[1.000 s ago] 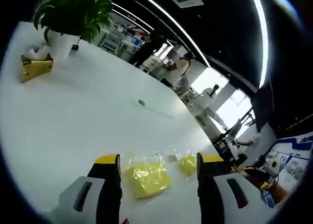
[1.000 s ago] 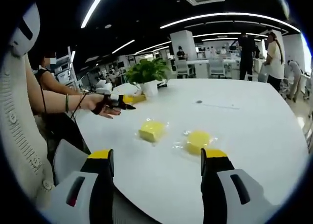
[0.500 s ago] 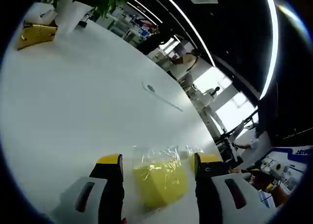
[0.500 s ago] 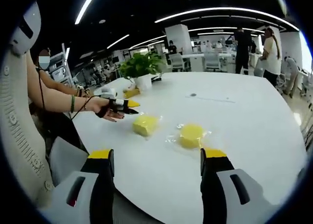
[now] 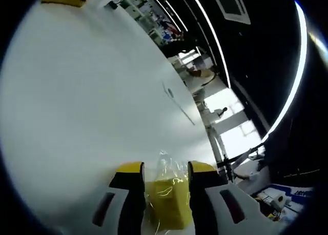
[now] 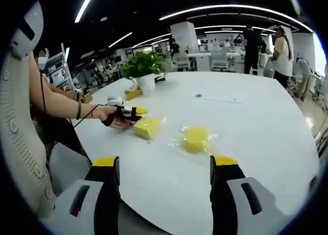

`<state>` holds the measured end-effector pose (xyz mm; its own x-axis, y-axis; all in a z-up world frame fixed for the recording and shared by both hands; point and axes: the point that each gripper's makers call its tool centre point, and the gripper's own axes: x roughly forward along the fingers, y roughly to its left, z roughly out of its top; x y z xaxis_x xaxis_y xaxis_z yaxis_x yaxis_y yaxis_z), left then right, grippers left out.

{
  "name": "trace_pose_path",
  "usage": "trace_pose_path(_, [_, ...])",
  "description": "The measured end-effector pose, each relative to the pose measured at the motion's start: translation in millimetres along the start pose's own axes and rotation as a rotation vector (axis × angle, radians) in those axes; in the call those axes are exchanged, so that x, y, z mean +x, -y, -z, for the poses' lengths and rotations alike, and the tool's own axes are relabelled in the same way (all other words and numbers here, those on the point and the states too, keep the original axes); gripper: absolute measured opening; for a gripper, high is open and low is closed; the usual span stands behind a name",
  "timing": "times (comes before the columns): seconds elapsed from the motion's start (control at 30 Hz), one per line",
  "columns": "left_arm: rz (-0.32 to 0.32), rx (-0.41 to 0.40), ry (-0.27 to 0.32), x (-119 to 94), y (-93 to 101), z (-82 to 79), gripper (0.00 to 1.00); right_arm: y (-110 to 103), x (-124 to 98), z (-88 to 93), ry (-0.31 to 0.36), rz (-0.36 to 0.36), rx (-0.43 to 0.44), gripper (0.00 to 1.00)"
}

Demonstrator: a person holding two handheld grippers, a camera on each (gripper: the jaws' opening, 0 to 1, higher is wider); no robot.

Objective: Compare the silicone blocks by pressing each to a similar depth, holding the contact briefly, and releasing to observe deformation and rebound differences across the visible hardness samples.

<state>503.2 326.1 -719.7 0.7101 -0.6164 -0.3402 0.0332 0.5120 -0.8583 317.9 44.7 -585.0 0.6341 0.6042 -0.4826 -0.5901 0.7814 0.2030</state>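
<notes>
The left gripper view sits low and close over the worktop (image 5: 77, 91), rolled sideways, right at a bagged yellow block (image 5: 166, 207). The right gripper view looks level from farther back, sharing that block (image 6: 147, 127) and worktop.

square yellow silicone block (image 6: 146, 127) and round yellow silicone block (image 6: 195, 138), both in clear glossy wrap, on a plain white desk (image 6: 246, 122); black gripper (image 6: 164, 165) with yellow tips; green potted plant (image 6: 142, 65).

open-plan office: white table (image 6: 266, 117), potted plant (image 6: 142, 68), strip lights (image 6: 225, 9).
</notes>
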Motion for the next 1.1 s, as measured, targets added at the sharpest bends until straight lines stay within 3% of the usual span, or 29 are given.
trace_pose_path(0.13, [-0.004,-0.032,0.014,3.4,-4.6,-0.9,0.16,0.9,0.4,2.4,-0.014,0.001,-0.002,0.66])
trace_pose_path(0.23, [0.006,-0.064,0.015,5.9,-4.6,-1.4,0.13,2.2,-0.3,2.7,-0.016,0.006,-0.001,0.66])
trace_pose_path(0.47, [0.010,-0.018,0.005,7.5,-5.7,-4.6,0.01,3.8,-2.9,3.0,-0.016,0.013,-0.001,0.66])
trace_pose_path(0.57, [0.002,-0.004,-0.003,7.0,-6.4,-5.4,0.00,2.8,-4.6,3.7,-0.014,0.015,-0.001,0.66])
trace_pose_path(0.77, [-0.008,0.115,0.055,5.0,5.9,-19.3,0.00,0.9,-11.0,4.6,-0.009,0.023,-0.006,0.65])
trace_pose_path(0.87, [-0.018,0.235,0.048,3.0,17.2,-23.5,0.00,0.3,-13.4,3.6,-0.001,0.027,-0.007,0.65])
trace_pose_path(1.07, [-0.061,0.388,0.020,-1.3,28.9,-25.7,0.00,-5.9,-16.7,1.1,0.017,0.024,-0.019,0.65])
trace_pose_path(1.1, [-0.062,0.455,0.017,-3.1,34.3,-25.8,0.00,-7.2,-17.3,0.4,0.022,0.023,-0.020,0.65])
